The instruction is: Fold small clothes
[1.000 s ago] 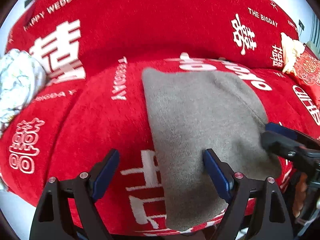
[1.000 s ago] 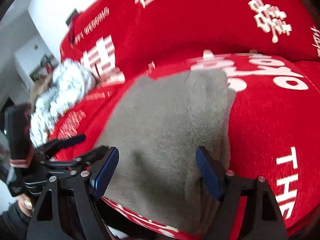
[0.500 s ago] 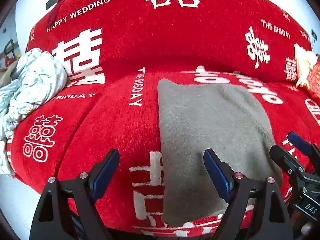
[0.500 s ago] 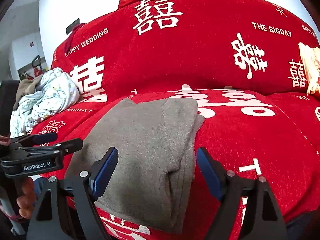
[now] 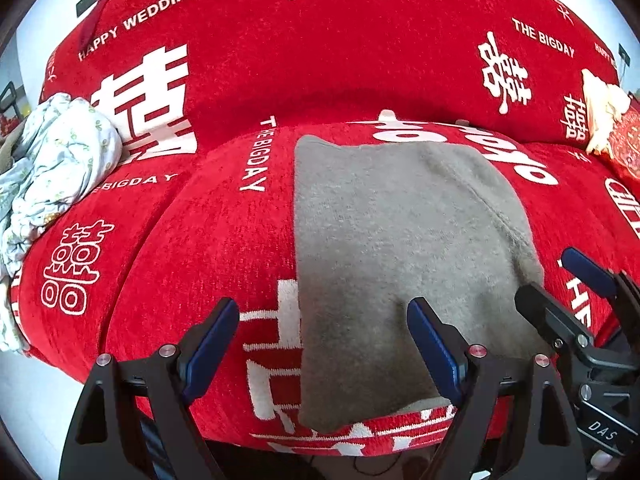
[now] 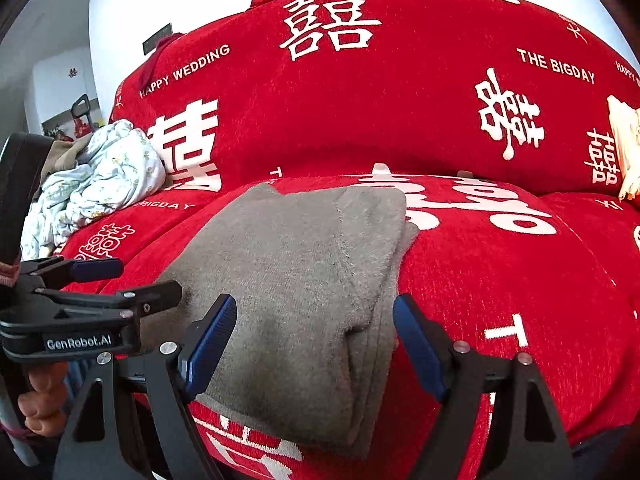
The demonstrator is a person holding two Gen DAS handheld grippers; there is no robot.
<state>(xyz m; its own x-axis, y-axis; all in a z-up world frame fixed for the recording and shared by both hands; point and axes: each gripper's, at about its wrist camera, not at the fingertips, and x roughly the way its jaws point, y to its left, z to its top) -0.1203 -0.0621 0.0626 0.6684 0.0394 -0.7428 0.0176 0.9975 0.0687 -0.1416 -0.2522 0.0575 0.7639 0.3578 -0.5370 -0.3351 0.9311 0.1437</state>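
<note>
A grey knitted garment (image 5: 400, 260) lies folded into a flat rectangle on the red sofa seat (image 5: 208, 248). Its layered edges show on the right side in the right wrist view (image 6: 372, 320). My left gripper (image 5: 324, 344) hovers open over the garment's near left edge, with nothing between its blue pads (image 5: 432, 348). My right gripper (image 6: 314, 342) stands open in front of the garment's near end and does not touch it. Each gripper appears in the other's view: the right gripper (image 5: 550, 276) beside the garment's right edge, the left gripper (image 6: 134, 280) at its left, held by a hand (image 6: 40, 400).
A crumpled pile of pale floral clothes (image 5: 52, 160) (image 6: 100, 176) sits on the seat's left end. The red backrest (image 5: 320, 60) with white lettering rises behind. An embroidered red cushion (image 5: 624, 144) and a cream item lie at the far right.
Both grippers have drawn back a little from the garment, and the right one has rolled level. The garment has not moved.
</note>
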